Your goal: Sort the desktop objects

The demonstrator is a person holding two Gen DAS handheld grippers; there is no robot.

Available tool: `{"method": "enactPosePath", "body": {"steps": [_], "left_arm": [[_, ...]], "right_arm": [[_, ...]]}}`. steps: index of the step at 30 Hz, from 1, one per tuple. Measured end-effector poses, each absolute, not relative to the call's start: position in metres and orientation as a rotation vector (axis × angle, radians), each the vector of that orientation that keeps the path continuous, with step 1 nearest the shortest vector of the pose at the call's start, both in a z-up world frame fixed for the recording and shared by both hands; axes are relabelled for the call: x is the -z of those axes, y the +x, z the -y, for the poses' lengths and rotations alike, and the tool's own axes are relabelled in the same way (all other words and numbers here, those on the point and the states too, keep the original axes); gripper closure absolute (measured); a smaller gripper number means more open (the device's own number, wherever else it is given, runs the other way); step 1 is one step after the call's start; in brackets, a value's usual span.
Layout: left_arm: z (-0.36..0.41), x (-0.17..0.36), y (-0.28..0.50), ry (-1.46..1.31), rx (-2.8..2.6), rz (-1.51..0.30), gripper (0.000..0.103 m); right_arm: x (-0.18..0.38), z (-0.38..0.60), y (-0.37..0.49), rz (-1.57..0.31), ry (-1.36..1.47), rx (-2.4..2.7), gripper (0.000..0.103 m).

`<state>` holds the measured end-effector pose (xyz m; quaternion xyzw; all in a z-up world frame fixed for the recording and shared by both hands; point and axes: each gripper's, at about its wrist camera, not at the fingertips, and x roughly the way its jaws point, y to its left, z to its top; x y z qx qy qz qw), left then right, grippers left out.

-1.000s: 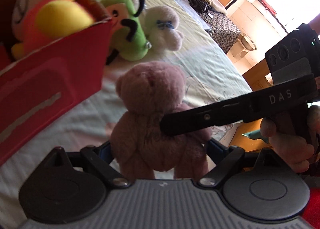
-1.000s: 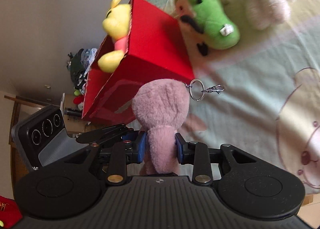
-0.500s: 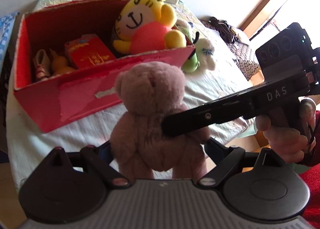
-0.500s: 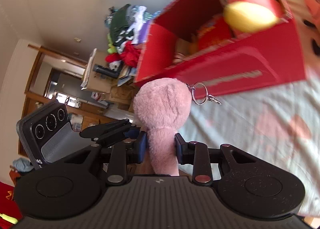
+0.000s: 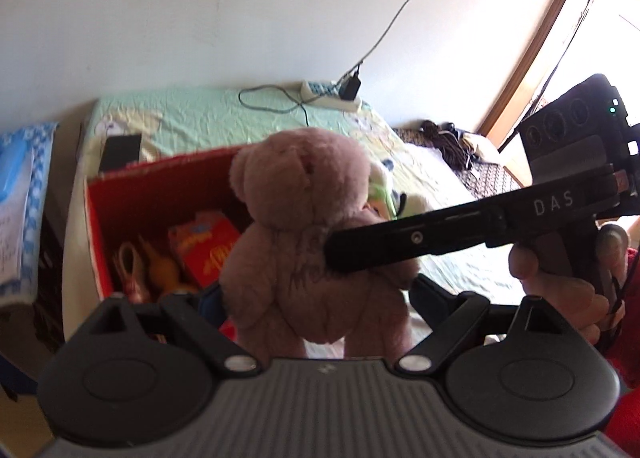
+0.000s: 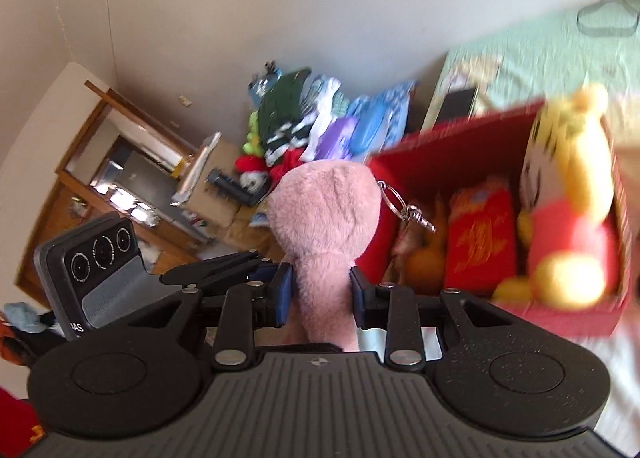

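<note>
A pink teddy bear (image 5: 304, 226) hangs in the air, held from two sides. My left gripper (image 5: 314, 294) is shut on its lower body. My right gripper (image 6: 320, 292) is shut on the bear (image 6: 324, 226) below the head, blue pads pressing the plush. In the left wrist view a right finger (image 5: 400, 246) crosses the bear's chest. Behind and below the bear stands an open red box (image 5: 100, 226) on the bed. The box (image 6: 452, 146) holds a yellow tiger plush (image 6: 572, 198), a red packet (image 6: 480, 242) and small orange figures. A keyring (image 6: 404, 206) dangles from the bear's head.
A green sheet (image 5: 192, 122) covers the bed, with a power strip (image 5: 328, 92) and cable at the wall. A green plush (image 5: 384, 194) peeks out behind the bear. Clothes (image 6: 304, 130) are piled left of the bed. A hand (image 5: 560, 282) grips the right handle.
Both grippers have carried the bear up from beside the plush toys on the bed to the red box. The box's open inside now shows behind the bear.
</note>
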<state>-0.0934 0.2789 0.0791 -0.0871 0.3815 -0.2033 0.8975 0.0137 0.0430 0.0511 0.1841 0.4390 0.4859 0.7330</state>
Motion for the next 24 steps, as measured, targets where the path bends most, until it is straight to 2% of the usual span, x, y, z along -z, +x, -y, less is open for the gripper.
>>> {"method": "enactPosePath", "body": {"steps": [5, 10, 18, 24], "left_arm": [[-0.281, -0.066, -0.04, -0.208, 0.429, -0.773, 0.012], [-0.28, -0.038, 0.006, -0.251, 0.426, -0.843, 0.012], [-0.276, 0.012, 0.045, -0.312, 0.415, -0.975, 0.012], [-0.277, 0.028, 0.057, -0.308, 0.419, -1.031, 0.012]], "right_arm": [[-0.053, -0.052, 0.05, -0.939, 0.328, -0.986, 0.071], [-0.044, -0.063, 0.081, -0.964, 0.236, -0.914, 0.071], [-0.02, -0.087, 0.105, -1.056, 0.052, -0.81, 0.072], [-0.005, -0.107, 0.111, -1.083, -0.057, -0.727, 0.073]]}}
